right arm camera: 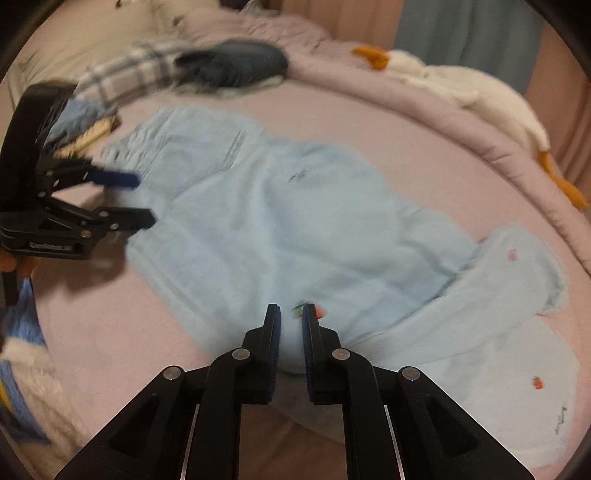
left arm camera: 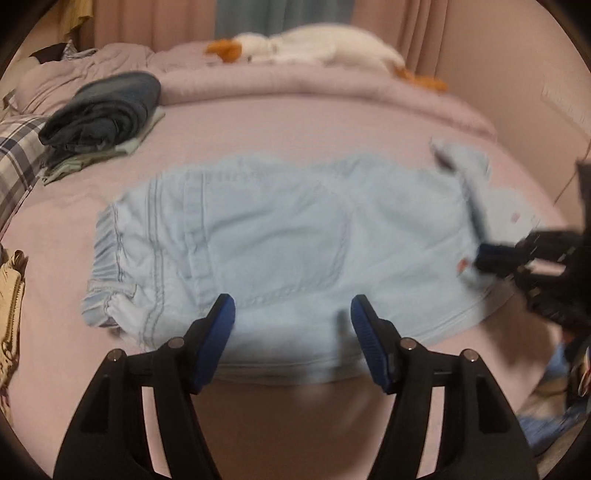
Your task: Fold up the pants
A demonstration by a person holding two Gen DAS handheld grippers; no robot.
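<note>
Pale blue soft denim pants [left arm camera: 280, 236] lie flat mid-frame on the pink bedsheet [left arm camera: 295, 125], elastic waistband gathered at left. The left gripper [left arm camera: 291, 314] gapes empty; the right gripper [right arm camera: 291, 314] is nearly closed, pinching nothing visible.

Pink bed [left arm camera: 295, 122], pink curtains [left arm camera: 155, 22]

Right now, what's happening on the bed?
A person with a claw in each hand is folding light blue pants laid flat on the pink bed. The left claw hangs open over the near edge, gripping nothing. The right claw is nearly shut, apparently pinching fabric at the leg end.
</note>
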